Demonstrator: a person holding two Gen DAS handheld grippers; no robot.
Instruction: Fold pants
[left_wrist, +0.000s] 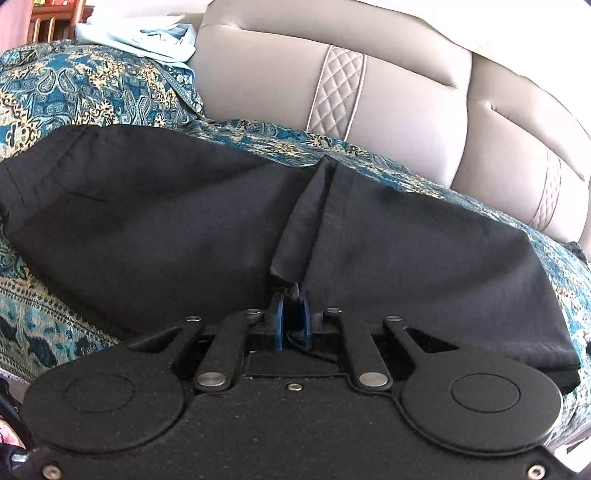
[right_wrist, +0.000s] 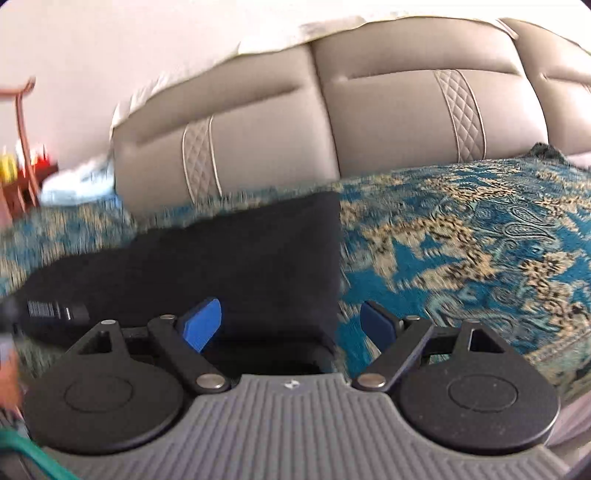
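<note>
- Here, the left gripper (left_wrist: 291, 321) has its two blue pads drawn almost together, clenched on a small pinch of black fabric at the near edge of the pants (left_wrist: 147, 229).
- From that pinch, a raised crease of the cloth runs away from the jaws toward the far edge of the garment.
- The right gripper (right_wrist: 291, 325) has its jaws released, the blue pads (right_wrist: 201, 325) standing wide apart; nothing is pressed between them.
- Its left pad hangs over the black cloth, and its right pad hangs over the patterned cover, so the side edge of the pants (right_wrist: 221, 258) lies in the gap between them.
- The pants lie spread, mostly flat, on a teal and cream paisley bedspread (right_wrist: 461, 240), reaching wide to both sides in the left wrist view.
- Behind the spread rises a padded beige headboard (right_wrist: 388, 122) with quilted strips.
- A pale blue cloth (left_wrist: 147, 37) lies crumpled at the far left, beside the headboard.
- The right wrist view is blurred, chiefly on its left side.
</note>
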